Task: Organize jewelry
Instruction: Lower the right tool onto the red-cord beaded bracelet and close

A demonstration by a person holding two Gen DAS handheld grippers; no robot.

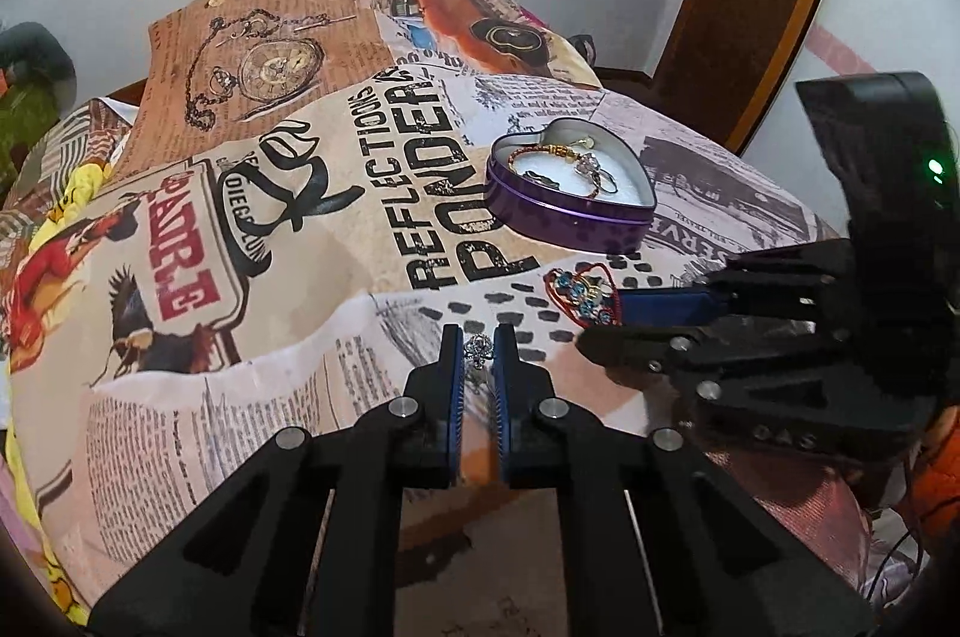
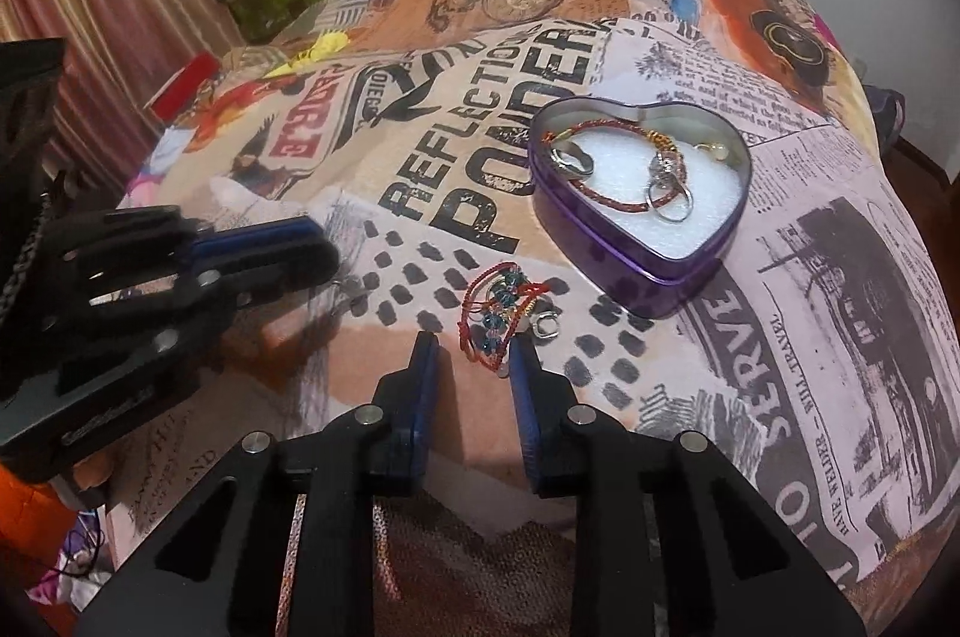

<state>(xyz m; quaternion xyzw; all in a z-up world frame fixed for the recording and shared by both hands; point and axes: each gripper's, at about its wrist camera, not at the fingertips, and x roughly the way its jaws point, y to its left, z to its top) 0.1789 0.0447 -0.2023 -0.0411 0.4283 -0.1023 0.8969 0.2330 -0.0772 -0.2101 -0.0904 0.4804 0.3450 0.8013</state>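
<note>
Your left gripper is pinched on a small silver piece of jewelry, which sits between the tips of its blue pads; what kind of piece it is, the view is too small to tell. Your right gripper stands partly closed, its jaws still apart around the near end of a red thread bracelet with blue beads that lies on the printed cloth. The right-hand pad is at the bracelet's edge, but you cannot tell whether it presses on it. A small silver ring lies just beside the bracelet, towards the tin. The purple heart-shaped tin rests open on the cloth beyond both grippers, lined with white foam. In it lie a red and gold cord bracelet and several silver rings. The two grippers are near each other, the left one to the side of the beaded bracelet.
</note>
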